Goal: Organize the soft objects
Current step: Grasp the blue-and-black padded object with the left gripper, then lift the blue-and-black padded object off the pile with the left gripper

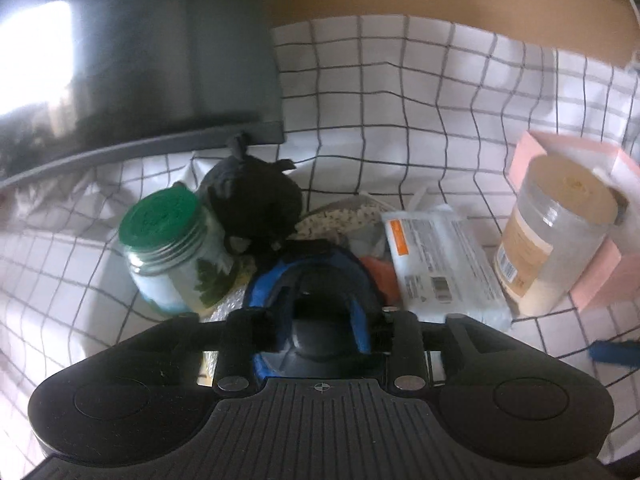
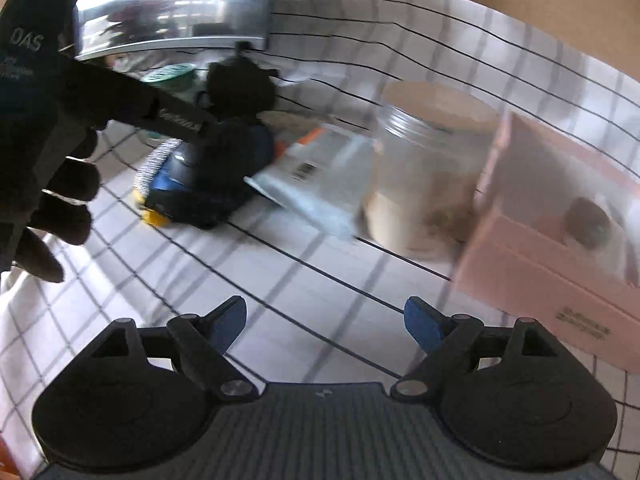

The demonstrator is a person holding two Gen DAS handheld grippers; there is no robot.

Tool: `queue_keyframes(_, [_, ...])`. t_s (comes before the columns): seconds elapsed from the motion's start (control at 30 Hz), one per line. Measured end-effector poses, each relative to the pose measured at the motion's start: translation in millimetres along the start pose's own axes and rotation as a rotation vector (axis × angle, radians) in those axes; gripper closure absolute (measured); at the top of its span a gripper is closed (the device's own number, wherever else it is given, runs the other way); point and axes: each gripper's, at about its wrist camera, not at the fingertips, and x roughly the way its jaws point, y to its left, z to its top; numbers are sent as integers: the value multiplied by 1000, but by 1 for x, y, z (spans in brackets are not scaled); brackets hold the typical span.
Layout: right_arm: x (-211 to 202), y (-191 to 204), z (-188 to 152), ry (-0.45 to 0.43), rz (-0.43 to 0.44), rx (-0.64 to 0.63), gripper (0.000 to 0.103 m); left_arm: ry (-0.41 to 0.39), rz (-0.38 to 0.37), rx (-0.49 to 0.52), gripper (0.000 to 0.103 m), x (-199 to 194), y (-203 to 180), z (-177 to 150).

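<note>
My left gripper [image 1: 320, 320] is shut on a soft blue and black padded object [image 1: 316, 276], low over the checked cloth. A black plush toy [image 1: 256, 200] lies just beyond it, against a green-lidded glass jar [image 1: 172, 248]. A white soft packet [image 1: 440, 264] lies to the right. In the right wrist view my right gripper [image 2: 324, 320] is open and empty above the cloth. There the left gripper and gloved hand [image 2: 60, 152] reach onto the blue and black object [image 2: 208, 176], with the plush toy [image 2: 240, 84] behind and the white packet [image 2: 320, 176] beside.
A dark grey bin [image 1: 160, 60] stands at the back left, also in the right wrist view [image 2: 176, 4]. A clear jar of beige powder [image 1: 552, 236] and a pink box [image 1: 600, 200] stand at the right; the same jar [image 2: 420, 168] and box [image 2: 560, 232] are close ahead of my right gripper.
</note>
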Motion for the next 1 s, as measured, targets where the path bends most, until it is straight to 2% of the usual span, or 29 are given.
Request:
queue_keyframes(0.1, [2,-11,-6,15,-15,29,16,-3,-4,73,40,5,-13,-2])
queue_keyframes(0.13, [4,-14,-8,25,-17,40,14,-4,-13,90,31,5,-16,-3])
queue_keyframes(0.17, [3,-17,-10,23,-13,54,10,-7,-24,101,26,5,-18,-4])
queue_keyframes(0.27, [3,-21,-14,21,-21,66,6,-26,-19,74,26,6,-12,-5])
queue_keyframes(0.33, [3,-22,-15,20,-20,66,4,17,14,26,27,13,-4,-6])
queue_keyframes(0.37, [3,-23,-16,19,-20,67,3,35,16,8,22,17,1,-7])
queue_keyframes(0.47, [3,-23,-16,19,-19,66,0,55,-21,-45,20,23,12,-6])
queue_keyframes(0.67, [3,-21,-18,12,-30,72,0,46,-27,-27,19,26,10,-8])
queue_keyframes(0.83, [3,-21,-18,11,-38,79,0,45,-52,-71,19,28,16,-9])
queue_keyframes(1.0, [3,-19,-16,27,-55,91,0,35,-57,-29,19,28,14,-11])
